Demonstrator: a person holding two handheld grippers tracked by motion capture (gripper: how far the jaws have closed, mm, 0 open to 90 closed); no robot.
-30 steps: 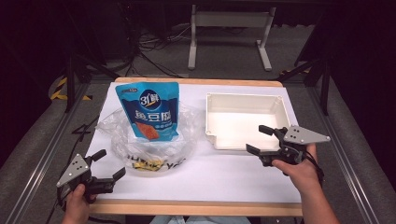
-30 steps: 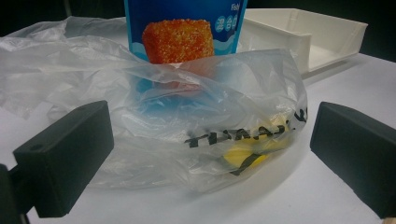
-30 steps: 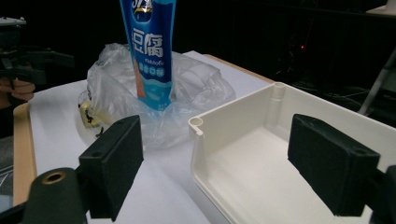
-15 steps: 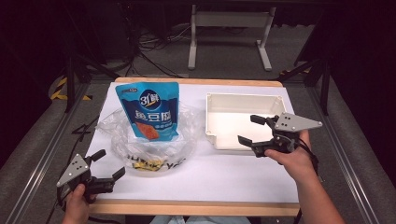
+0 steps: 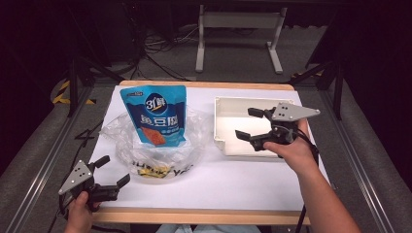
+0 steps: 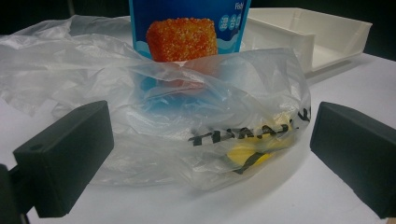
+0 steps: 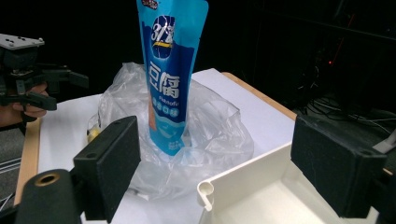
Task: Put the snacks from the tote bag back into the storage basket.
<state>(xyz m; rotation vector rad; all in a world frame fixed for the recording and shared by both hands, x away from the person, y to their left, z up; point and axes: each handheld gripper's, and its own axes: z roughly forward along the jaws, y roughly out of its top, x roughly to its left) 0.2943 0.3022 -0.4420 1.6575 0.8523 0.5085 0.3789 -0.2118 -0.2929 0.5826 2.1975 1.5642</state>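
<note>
blue pouch [image 5: 156,115] upright in plastic bag [image 5: 158,145]

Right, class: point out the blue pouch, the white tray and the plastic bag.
blue pouch [image 5: 156,114], high view, middle of its front.
white tray [image 5: 219,121], high view, its left wall.
plastic bag [image 6: 196,116], left gripper view, its crumpled front.

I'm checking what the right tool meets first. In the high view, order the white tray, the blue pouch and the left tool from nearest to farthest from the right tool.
1. White tray: right under the right tool, whose jaws hang over it.
2. Blue pouch: across the table's middle, standing in the plastic bag.
3. Left tool: at the near left corner.
</note>
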